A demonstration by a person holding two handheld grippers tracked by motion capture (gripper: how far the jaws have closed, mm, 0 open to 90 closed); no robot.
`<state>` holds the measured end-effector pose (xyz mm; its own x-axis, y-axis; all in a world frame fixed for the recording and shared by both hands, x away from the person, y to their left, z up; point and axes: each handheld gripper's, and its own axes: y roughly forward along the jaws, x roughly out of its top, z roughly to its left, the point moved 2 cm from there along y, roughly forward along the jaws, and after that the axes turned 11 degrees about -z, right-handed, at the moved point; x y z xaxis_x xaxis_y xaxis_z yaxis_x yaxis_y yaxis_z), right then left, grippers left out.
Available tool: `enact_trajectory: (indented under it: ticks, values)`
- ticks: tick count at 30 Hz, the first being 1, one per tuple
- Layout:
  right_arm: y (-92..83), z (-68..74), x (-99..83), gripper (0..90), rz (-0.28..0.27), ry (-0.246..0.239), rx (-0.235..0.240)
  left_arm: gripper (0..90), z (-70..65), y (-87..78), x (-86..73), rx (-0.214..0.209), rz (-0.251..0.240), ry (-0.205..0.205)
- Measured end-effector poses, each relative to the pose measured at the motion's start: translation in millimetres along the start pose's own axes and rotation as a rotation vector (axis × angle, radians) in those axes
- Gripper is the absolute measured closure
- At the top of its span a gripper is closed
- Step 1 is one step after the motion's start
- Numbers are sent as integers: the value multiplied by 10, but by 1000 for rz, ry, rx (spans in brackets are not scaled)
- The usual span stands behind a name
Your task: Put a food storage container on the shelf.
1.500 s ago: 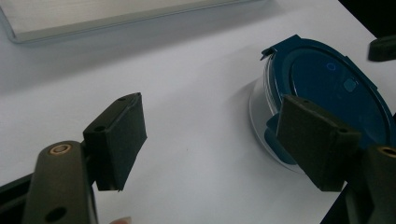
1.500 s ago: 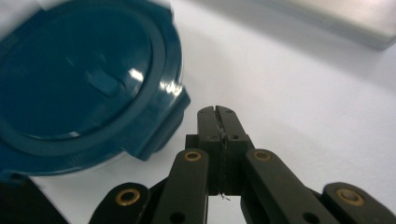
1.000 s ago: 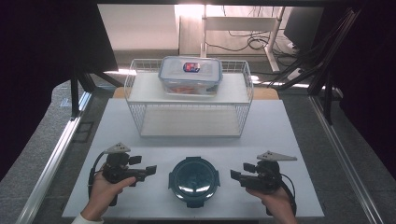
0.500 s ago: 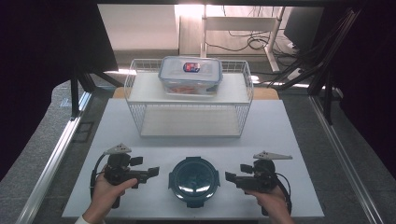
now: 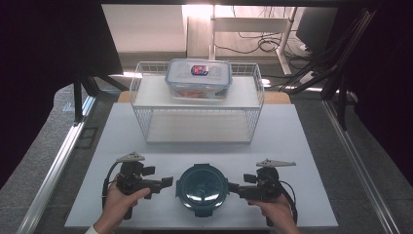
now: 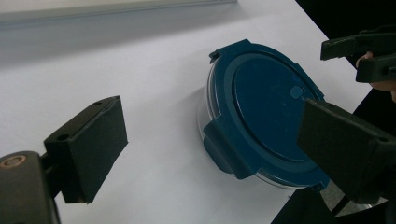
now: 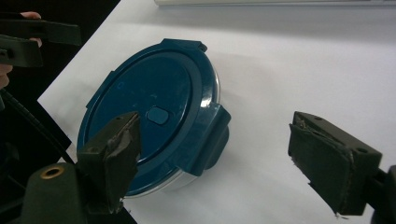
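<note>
One round container with a dark blue lid (image 5: 201, 189) sits on the white table (image 5: 311, 146); one rectangular clear box with a blue-rimmed lid (image 5: 198, 78) stands on one white wire rack (image 5: 253, 105); two black grippers, the left gripper (image 5: 165, 182) and the right gripper (image 5: 233, 187); two hands hold them.

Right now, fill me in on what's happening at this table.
A person holds a tool in each hand, one on either side of a round container with a blue lid on the white table. The left tool and right tool both point at it, their jaws just opened wide and gripping nothing. Behind, a clear food box sits on a wire rack.
</note>
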<state>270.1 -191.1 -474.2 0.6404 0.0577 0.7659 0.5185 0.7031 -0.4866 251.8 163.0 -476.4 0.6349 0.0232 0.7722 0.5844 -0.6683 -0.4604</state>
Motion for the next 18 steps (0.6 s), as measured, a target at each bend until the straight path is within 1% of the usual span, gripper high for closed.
enact_trajectory:
  ticks: [1, 3, 6, 8, 11, 13, 15, 17, 18]
  values:
    - [20, 3, -1, 159, 1, 5, 0, 82, -6, 29, -10, 3, 3, -1]
    - [68, 2, 9, 153, -2, 27, -7, 83, -14, 83, -22, -16, 13, -15]
    - [142, 14, 24, 146, 4, 40, 2, 83, -15, 154, -41, -32, 27, -43]
    - [179, 15, 20, 140, 13, 41, 2, 82, -5, 190, -60, -55, 33, -89]
    - [228, -1, -9, 139, 30, 58, 14, 83, 17, 236, -96, -63, 47, -121]
    - [251, -11, -32, 139, 37, 69, 20, 85, 23, 272, -121, -66, 57, -132]
    - [281, -17, -59, 142, 45, 72, 17, 90, 22, 304, -143, -69, 67, -135]
    - [313, -14, -87, 145, 55, 78, 18, 101, 23, 340, -173, -89, 77, -154]
    - [325, -13, -97, 145, 60, 82, 22, 104, 23, 350, -183, -94, 81, -157]
